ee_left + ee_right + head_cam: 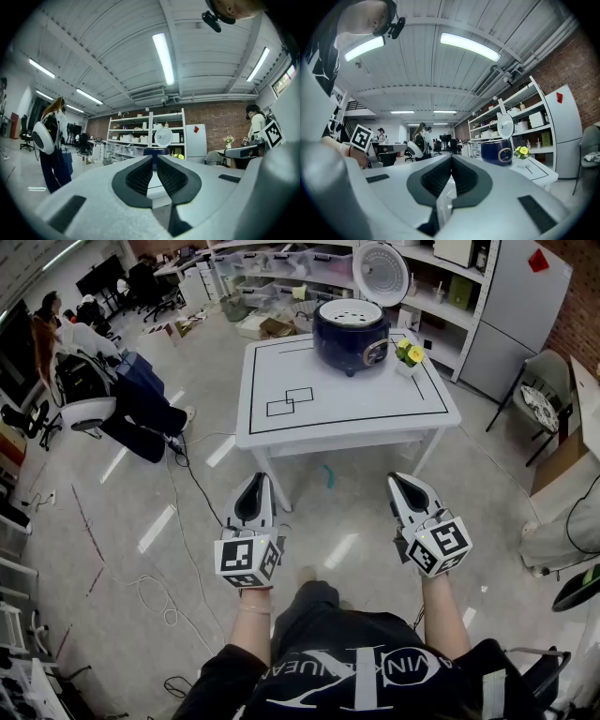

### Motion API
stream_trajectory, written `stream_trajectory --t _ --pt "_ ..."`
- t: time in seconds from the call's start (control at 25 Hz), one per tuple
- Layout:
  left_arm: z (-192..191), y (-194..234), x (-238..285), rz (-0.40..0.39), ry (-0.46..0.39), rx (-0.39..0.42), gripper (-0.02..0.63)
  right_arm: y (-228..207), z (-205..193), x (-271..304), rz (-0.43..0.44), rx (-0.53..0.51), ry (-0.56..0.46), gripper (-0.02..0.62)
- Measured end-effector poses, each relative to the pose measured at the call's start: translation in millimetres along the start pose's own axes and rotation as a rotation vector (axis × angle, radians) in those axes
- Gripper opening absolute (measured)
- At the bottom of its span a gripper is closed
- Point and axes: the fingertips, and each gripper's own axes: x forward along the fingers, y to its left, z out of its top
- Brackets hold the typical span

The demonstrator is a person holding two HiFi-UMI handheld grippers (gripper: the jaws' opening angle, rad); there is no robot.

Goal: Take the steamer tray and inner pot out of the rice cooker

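Ahead, at upper centre of the head view, the dark blue rice cooker [350, 334] stands on the far side of the white table [356, 399], its lid [381, 273] raised upright behind it. The white perforated steamer tray [349, 311] sits in the cooker's mouth; the inner pot is not visible and presumably lies beneath it. A small pot of yellow flowers [409, 354] stands just right of the cooker.

Both tools hang at lower centre of the frame, well apart from the table and pointing level toward it. The left gripper [255, 479] is empty, its jaws only a slit apart; the right gripper [398, 479] is clenched on nothing, pads meeting.

Step in hand, as judged: the approach — nothing has yet been lifted out.

To do it well:
- Close the distance first, then spread both sets of jaws before reaching the rim.
- Take the tray first, since it appears to cover the pot.
- Grip the tray at opposite edges and lift straight up, keeping it level so that it clears the lid.
- Keep the right tool away from the flowers, which crowd that side.
- Set the tray on bare table before going back for the pot.
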Motion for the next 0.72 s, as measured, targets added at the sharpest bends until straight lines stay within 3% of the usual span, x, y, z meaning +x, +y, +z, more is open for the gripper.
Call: stream_trajectory --t 0.48,0.72 --pt "2 -6 13 -0.036 -0.001 -0.002 0.029 -1 -5 6 0.004 0.001 0.008 -0.003" --pt "-7 16 49 -0.071 0.017 -0.003 0.029 -18 -12 37 -0.059 0.051 -0.004 0.021"
